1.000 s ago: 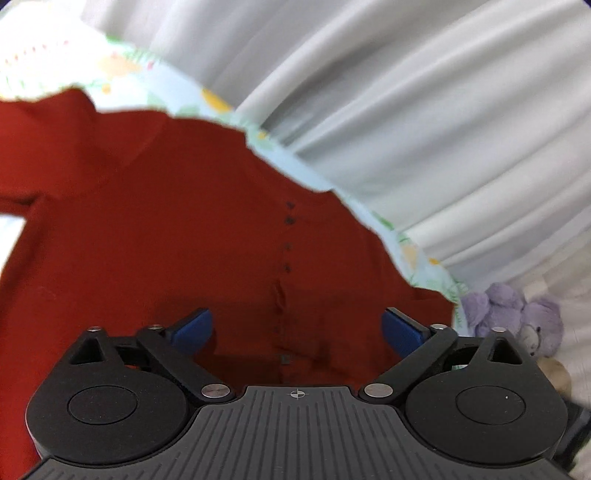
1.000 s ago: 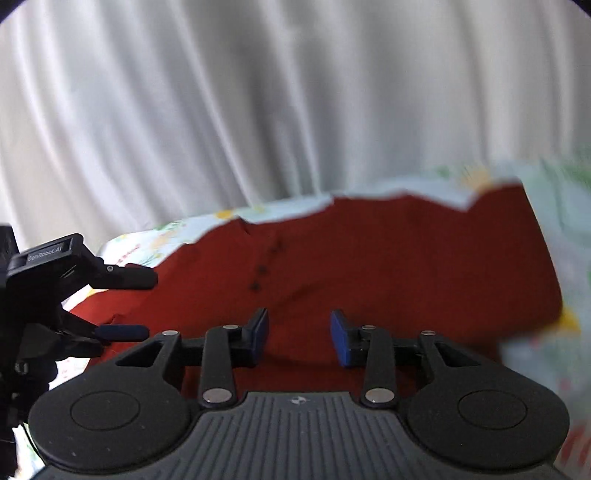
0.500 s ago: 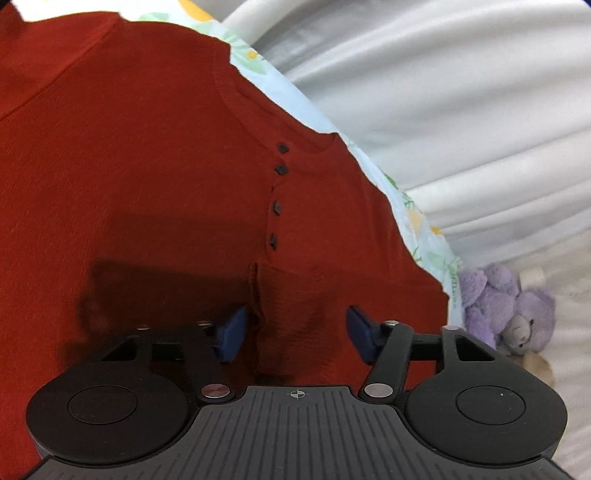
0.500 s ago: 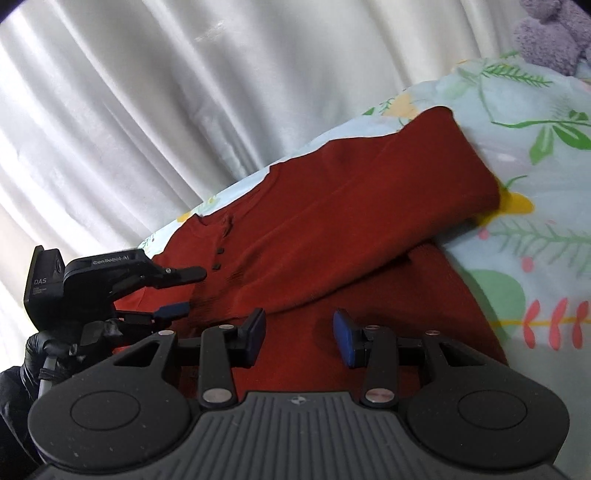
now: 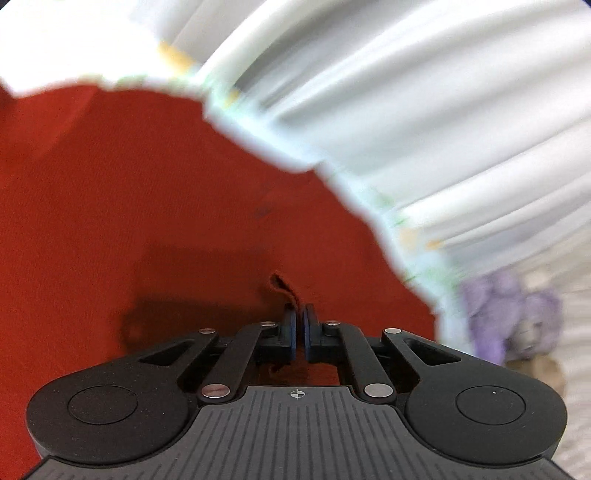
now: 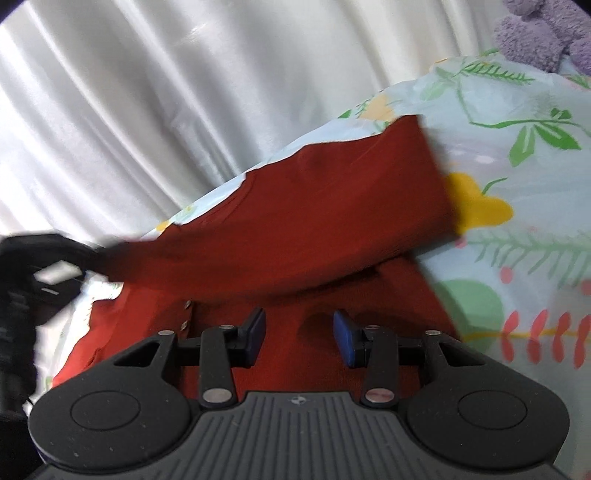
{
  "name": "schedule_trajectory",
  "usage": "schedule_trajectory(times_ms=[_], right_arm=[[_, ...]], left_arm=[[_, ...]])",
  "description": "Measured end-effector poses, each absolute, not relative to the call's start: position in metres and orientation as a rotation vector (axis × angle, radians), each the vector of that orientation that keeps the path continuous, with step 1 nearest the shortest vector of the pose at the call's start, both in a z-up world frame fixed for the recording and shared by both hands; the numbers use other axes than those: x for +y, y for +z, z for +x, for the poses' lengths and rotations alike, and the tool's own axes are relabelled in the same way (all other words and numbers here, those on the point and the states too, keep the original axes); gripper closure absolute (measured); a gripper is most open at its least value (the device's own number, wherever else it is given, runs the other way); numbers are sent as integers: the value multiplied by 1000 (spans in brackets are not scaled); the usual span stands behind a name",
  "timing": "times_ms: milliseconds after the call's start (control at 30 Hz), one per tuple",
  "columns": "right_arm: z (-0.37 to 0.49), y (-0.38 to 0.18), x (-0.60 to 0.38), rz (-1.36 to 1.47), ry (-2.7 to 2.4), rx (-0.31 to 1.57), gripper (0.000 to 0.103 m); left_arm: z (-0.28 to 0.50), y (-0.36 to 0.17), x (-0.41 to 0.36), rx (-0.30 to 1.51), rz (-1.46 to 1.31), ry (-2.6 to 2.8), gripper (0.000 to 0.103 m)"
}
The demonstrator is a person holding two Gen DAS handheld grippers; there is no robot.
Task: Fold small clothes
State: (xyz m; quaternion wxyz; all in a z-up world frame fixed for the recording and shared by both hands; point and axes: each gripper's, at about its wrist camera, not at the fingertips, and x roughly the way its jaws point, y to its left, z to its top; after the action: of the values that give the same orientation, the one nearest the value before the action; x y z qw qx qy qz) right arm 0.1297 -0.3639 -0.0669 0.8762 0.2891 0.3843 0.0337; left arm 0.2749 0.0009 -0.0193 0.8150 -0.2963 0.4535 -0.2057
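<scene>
Rust-red knit buttoned top (image 6: 295,229): lying on floral bedsheet (image 6: 517,155), sleeve stretching toward white curtain (image 6: 147,92). My left gripper (image 5: 298,326) is pinching its fabric; my right gripper (image 6: 298,334) is hovering, gaping, holding nothing.

Blurred by motion across the left wrist view: red garment (image 5: 155,206), floral sheet (image 5: 373,199), white curtain (image 5: 424,103), purple plush toy (image 5: 513,317). Buttons smeared there beyond counting. Pinched fabric hidden between the pads of the left gripper (image 5: 298,328). Left gripper (image 6: 40,266) smeared to a dark shape at the right wrist view's edge. Plush toy (image 6: 543,29) cut off at the top corner.
</scene>
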Motion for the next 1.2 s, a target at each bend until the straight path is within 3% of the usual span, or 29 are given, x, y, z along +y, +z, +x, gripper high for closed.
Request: schedule_trajectory(times_ms=[200,333,567,633,733,967,1033,1100,1200], right_arm=[[144,-64,-382,613,-19,795,60],[156,-64,-391,696,28,788,48],[200,-83,-383,848,57,840,48],[212,-87,-376,835,36,865,52],[222,-88,-368,757,3,868,94],[201,-95,-401,851,-151,763,97],[200,-90,-401,830,-99,808,89],[198,-74,-398,744,-55,814,65],[198,-49,-398,620,-75,722,45]], left_arm=[[266,45,62,714,-460,-276,98],[269,30,106,763,-359,-61,98],[265,10,116,812,-403,-74,98],[267,9,110,809,-392,-95,98],[267,8,101,802,-373,-113,98],[273,9,91,771,-372,-162,98],[276,8,84,751,-353,-190,98],[280,2,80,759,-331,-194,98],[284,-7,85,779,-348,-178,98]])
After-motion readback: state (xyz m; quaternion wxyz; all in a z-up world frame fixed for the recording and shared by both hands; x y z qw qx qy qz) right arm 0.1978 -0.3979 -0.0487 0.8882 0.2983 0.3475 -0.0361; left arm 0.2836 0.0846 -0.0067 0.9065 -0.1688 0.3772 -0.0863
